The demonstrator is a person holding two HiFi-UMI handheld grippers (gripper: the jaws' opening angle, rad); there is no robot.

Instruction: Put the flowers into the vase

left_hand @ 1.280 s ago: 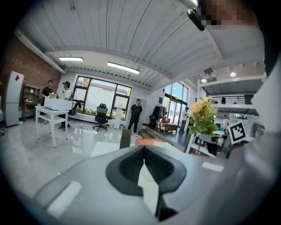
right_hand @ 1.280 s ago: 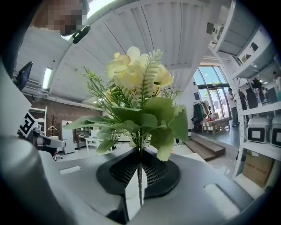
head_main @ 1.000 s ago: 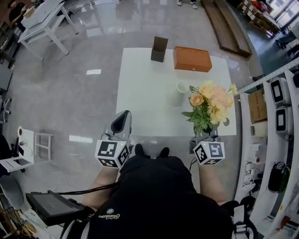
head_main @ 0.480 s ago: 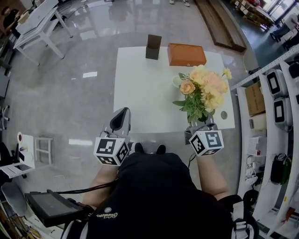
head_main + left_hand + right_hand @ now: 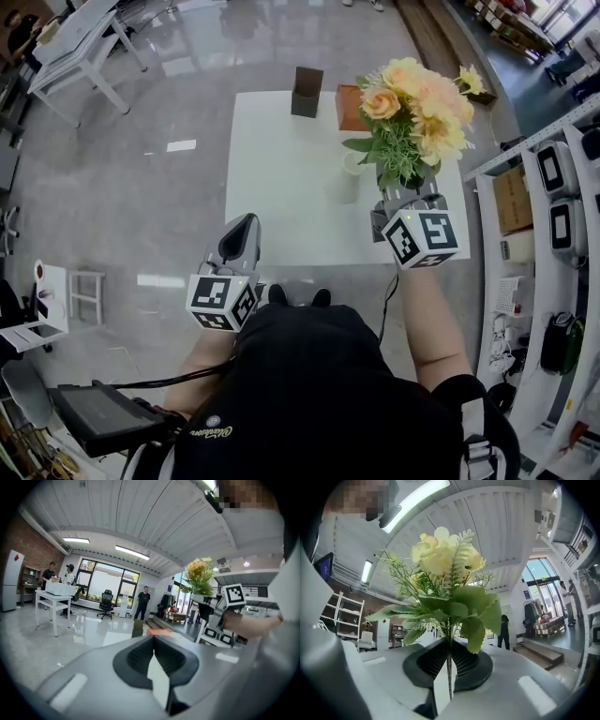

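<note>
Nothing legible — the script logo (image 5: 215,430) on the dark shirt (image 5: 309,394) is too small

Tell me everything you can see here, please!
Table: one, white, middle of the floor.
Holder: one, dark, table's far edge.
Box: one, orange, beside the holder, partly behind the flowers.
Vase: one, white, on the table, no flowers in it.
Flowers: one bunch, peach and yellow with green leaves, stem clamped in the right jaws.
Left gripper: one, grey, jaws together, empty, by the table's near edge.
Right gripper: one, grey, holding the flowers up.
</note>
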